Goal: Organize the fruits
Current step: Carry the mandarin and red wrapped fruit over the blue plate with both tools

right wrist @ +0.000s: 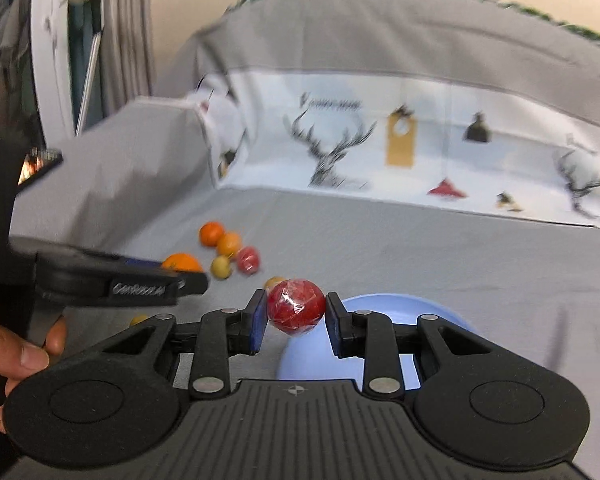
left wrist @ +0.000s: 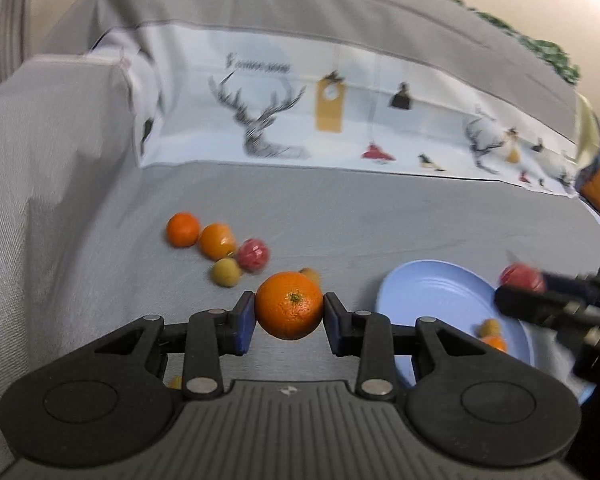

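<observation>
Fruits are what both grippers carry: the left gripper has its blue pads pressed on either side of a large orange, stem end facing the camera, and the right gripper is clamped the same way on a red fruit wrapped in shiny film. Just past and under the right gripper lies a pale blue plate on the grey cloth; only the left wrist view looks into the plate, where two small fruits, one yellowish and one orange, rest near its front edge. The right wrist view alone shows a person's hand gripping the left tool, and white lettering on that tool's side, too blurred to read for sure. Further out on the cloth sits a cluster of loose fruit: two oranges side by side, a red wrapped fruit and a small yellow-green one touching them. At the back stands a white printed panel with stags, a yellow tag shape and a line of script I cannot make out.
</observation>
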A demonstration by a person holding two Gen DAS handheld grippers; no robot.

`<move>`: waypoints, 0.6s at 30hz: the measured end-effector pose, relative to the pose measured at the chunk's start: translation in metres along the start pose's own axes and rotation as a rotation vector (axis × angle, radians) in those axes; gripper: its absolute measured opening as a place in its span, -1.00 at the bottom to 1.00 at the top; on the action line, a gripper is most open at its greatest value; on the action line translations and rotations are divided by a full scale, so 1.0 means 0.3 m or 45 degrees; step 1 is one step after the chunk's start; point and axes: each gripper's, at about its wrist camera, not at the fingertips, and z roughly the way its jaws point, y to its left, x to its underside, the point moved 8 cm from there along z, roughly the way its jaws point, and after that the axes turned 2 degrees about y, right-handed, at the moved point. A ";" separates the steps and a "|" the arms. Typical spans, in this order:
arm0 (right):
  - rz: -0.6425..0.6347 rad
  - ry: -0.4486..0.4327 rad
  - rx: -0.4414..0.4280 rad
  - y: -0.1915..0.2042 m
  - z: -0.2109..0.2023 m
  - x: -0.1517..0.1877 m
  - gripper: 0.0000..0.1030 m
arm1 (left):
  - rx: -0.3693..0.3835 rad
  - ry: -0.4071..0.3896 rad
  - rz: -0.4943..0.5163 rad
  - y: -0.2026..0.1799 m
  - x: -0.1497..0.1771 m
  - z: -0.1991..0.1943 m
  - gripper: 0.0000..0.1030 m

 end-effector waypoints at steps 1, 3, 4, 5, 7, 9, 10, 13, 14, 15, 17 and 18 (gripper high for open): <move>0.007 -0.010 0.011 -0.023 -0.027 0.005 -0.37 | 0.009 -0.011 0.016 -0.016 0.003 -0.015 -0.23; 0.028 -0.024 0.042 -0.071 -0.079 0.021 -0.38 | 0.030 -0.026 0.046 -0.049 0.013 -0.042 -0.23; 0.049 -0.028 0.056 -0.095 -0.103 0.031 -0.38 | 0.039 -0.032 0.062 -0.065 0.020 -0.056 -0.23; 0.082 -0.036 0.064 -0.116 -0.126 0.043 -0.38 | 0.050 -0.036 0.077 -0.083 0.027 -0.070 -0.23; 0.142 -0.066 0.069 -0.142 -0.161 0.053 -0.37 | 0.116 -0.036 0.100 -0.125 0.042 -0.095 -0.24; 0.177 -0.101 0.088 -0.167 -0.180 0.057 -0.37 | 0.165 -0.059 0.142 -0.173 0.053 -0.122 -0.24; 0.195 -0.107 0.101 -0.182 -0.178 0.062 -0.37 | 0.166 -0.069 0.168 -0.193 0.060 -0.131 -0.24; 0.298 -0.075 0.150 -0.260 -0.148 0.089 -0.38 | 0.149 -0.077 0.253 -0.240 0.086 -0.136 -0.24; 0.328 -0.063 0.162 -0.276 -0.135 0.097 -0.38 | 0.136 -0.080 0.280 -0.252 0.092 -0.133 -0.24; 0.362 -0.052 0.174 -0.298 -0.127 0.105 -0.38 | 0.130 -0.078 0.301 -0.264 0.097 -0.128 -0.24; 0.392 -0.042 0.182 -0.315 -0.115 0.117 -0.38 | 0.129 -0.063 0.323 -0.278 0.105 -0.111 -0.24; 0.391 -0.037 0.182 -0.315 -0.107 0.121 -0.38 | 0.129 -0.057 0.327 -0.279 0.107 -0.102 -0.24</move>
